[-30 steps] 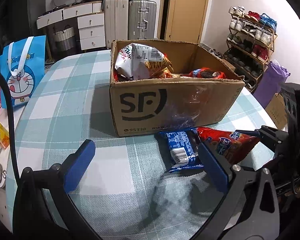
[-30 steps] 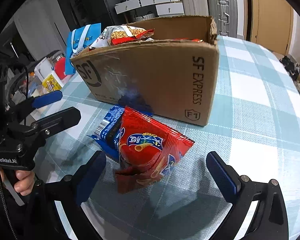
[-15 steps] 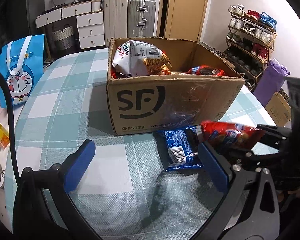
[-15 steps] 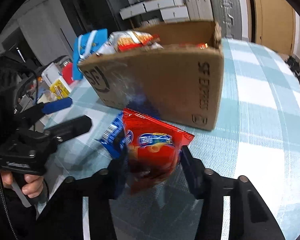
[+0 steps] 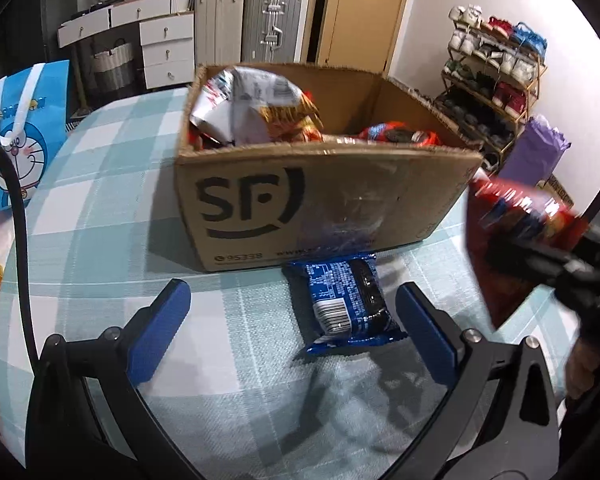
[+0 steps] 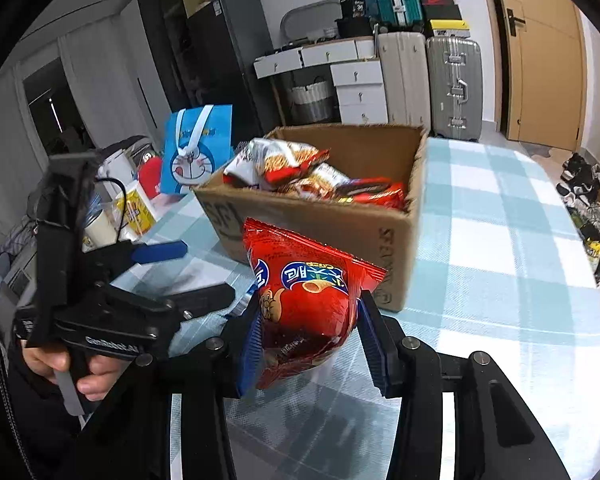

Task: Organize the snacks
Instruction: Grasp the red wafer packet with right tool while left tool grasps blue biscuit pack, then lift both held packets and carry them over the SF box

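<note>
The right claw is clamped on a red snack bag, its blue pads pressing into the bag's lower half from both sides, so the foil bulges between them. The bag stands upright in the grip, lifted clear of the counter, in front of the near corner of the cardboard box. In the left wrist view the same bag shows blurred at the right edge, beside the box's right corner and above the checked cloth.

The left claw stands wide apart with nothing between its blue pads, hanging low over the counter just before the box. A blue snack packet lies flat on the cloth between the two fingers and a little ahead of them, its far end touching or almost touching the box's front wall under the printed SF mark; its barcode faces up. In the right wrist view a hand grips the handle of this left claw at the left side.

The open box sits on the counter and already holds several packets: a silver and orange bag piled high at its left end and red packets lower toward the right. A blue cartoon gift bag stands at the counter's left edge, well apart from the box
</note>
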Demonstrator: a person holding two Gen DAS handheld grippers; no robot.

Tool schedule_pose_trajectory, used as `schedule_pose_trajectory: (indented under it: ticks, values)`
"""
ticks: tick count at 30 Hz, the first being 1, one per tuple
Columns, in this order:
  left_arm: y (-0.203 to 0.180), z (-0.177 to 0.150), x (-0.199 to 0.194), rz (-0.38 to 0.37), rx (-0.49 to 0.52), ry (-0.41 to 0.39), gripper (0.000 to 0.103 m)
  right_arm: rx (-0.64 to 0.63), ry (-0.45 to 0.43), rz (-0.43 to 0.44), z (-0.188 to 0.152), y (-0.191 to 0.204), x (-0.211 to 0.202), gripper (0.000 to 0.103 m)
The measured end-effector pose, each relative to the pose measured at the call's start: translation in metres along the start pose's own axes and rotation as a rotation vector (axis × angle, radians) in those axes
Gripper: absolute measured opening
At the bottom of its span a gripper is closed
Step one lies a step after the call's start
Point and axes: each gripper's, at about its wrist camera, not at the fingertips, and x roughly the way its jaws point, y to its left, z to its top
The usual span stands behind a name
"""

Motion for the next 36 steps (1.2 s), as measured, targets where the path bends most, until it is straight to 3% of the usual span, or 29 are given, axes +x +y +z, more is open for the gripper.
schedule_pose_trajectory:
  ticks: [10,18,24,28,36]
  values:
    - [-0.022,-0.003,0.040,-0.024,0.021,0.074,0.102,0.038,-0.062,-0.032,0.005,-0.020,-0.026,0.045]
    - [-0.040,-0.004,0.058,0.044,0.057,0.087,0.102,0.050,-0.071,-0.049,0.006,-0.027,-0.031,0.045]
    - [-0.052,-0.010,0.066,0.028,0.081,0.087,0.078,0.043,-0.075,-0.049,0.008,-0.026,-0.034,0.045]
    - [-0.062,-0.014,0.066,0.020,0.107,0.067,0.047,0.042,-0.074,-0.050,0.008,-0.025,-0.034,0.045]
    - [-0.057,-0.022,0.067,0.007,0.099,0.057,0.043,0.045,-0.076,-0.051,0.007,-0.022,-0.032,0.045]
